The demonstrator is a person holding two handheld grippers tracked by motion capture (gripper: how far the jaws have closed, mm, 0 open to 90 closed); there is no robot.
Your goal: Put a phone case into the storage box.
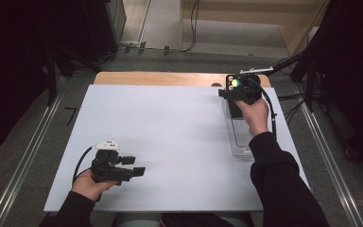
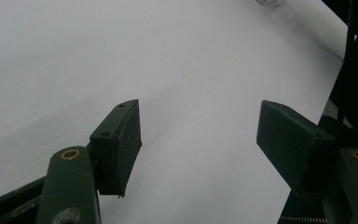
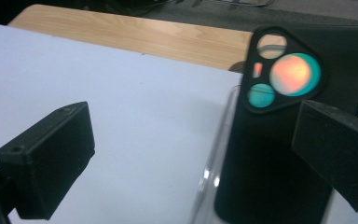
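A black phone case (image 3: 279, 154) with a three-cornered camera cutout stands upright in a clear plastic tray (image 1: 239, 140) at the table's far right; teal and orange show through the cutout. My right gripper (image 1: 236, 90) hangs over the tray's far end. In the right gripper view it (image 3: 191, 140) is open, and its right jaw overlaps the case's edge in the picture; I cannot tell whether they touch. My left gripper (image 1: 134, 165) rests low near the front left, jaws pointing right. The left gripper view shows it (image 2: 200, 121) open over the bare white sheet.
A white sheet (image 1: 170, 137) covers most of the table, with a strip of bare wood (image 1: 170, 78) along the far edge. Cables and dark stands sit on the floor beyond and to both sides. The tray's clear rim (image 3: 213, 163) rises beside the case.
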